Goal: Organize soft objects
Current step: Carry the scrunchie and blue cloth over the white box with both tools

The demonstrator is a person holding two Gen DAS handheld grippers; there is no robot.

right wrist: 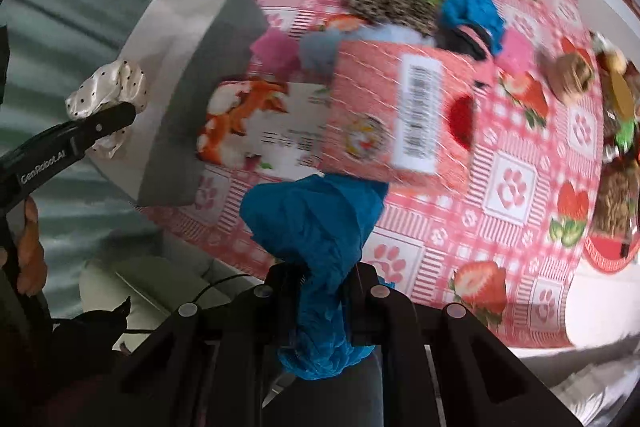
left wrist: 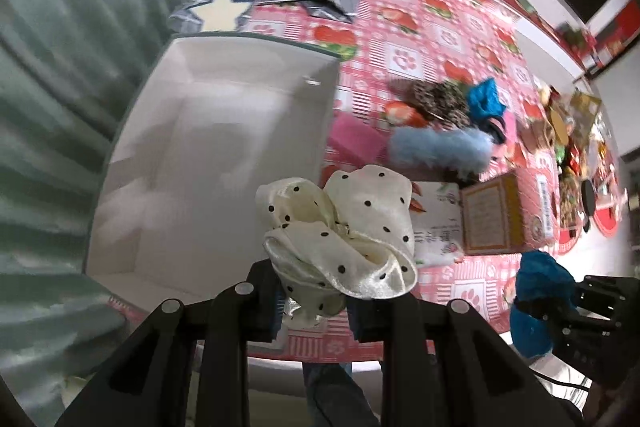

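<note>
Scrunchies in both grippers. Left gripper (left wrist: 312, 301) clamped on cream dotted scrunchie (left wrist: 340, 227), held above the near right edge of the empty white box (left wrist: 216, 147). Right gripper (right wrist: 320, 303) clamped on teal scrunchie (right wrist: 316, 227), over the pink strawberry tablecloth (right wrist: 460, 227) beside the box. More soft items piled further back: fluffy blue scrunchie (left wrist: 440, 147), leopard one (left wrist: 440, 99), another teal one (left wrist: 484, 99). Small pink carton (right wrist: 400, 111) and snack packet (right wrist: 256, 123) lie between.

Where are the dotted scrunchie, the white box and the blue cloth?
Dotted scrunchie (left wrist: 352, 227): left wrist view, its satin folds.
White box (left wrist: 208, 147): left wrist view, its inner floor.
Blue cloth (right wrist: 312, 227): right wrist view, its bunched middle.
</note>
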